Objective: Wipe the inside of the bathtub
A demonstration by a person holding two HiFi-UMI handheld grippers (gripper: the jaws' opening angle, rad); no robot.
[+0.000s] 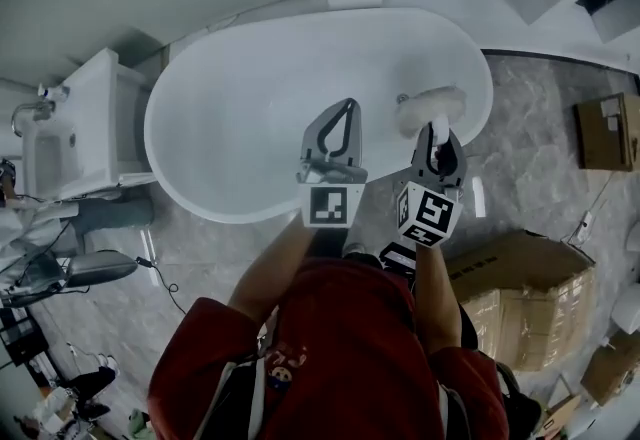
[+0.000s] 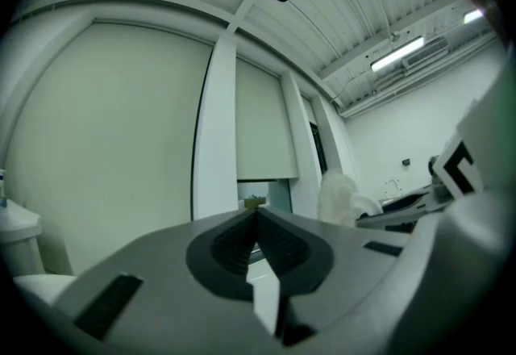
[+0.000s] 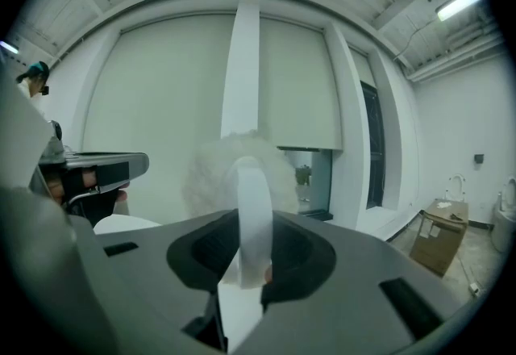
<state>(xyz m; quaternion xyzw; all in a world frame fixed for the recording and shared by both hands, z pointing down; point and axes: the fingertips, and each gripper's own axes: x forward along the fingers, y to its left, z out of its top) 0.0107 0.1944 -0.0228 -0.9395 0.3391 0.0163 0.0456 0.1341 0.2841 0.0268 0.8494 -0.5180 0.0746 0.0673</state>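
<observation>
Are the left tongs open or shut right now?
Shut. In the left gripper view the left tongs have their jaws touching at the tips, with nothing between them.

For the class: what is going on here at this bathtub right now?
A person in a red top stands at a white bathtub, a gripper in each hand. The right gripper is shut on the handle of a fluffy white duster, held over the tub's right end. The left gripper is shut on nothing, over the tub's near side. Whether the duster touches the tub cannot be told.
</observation>
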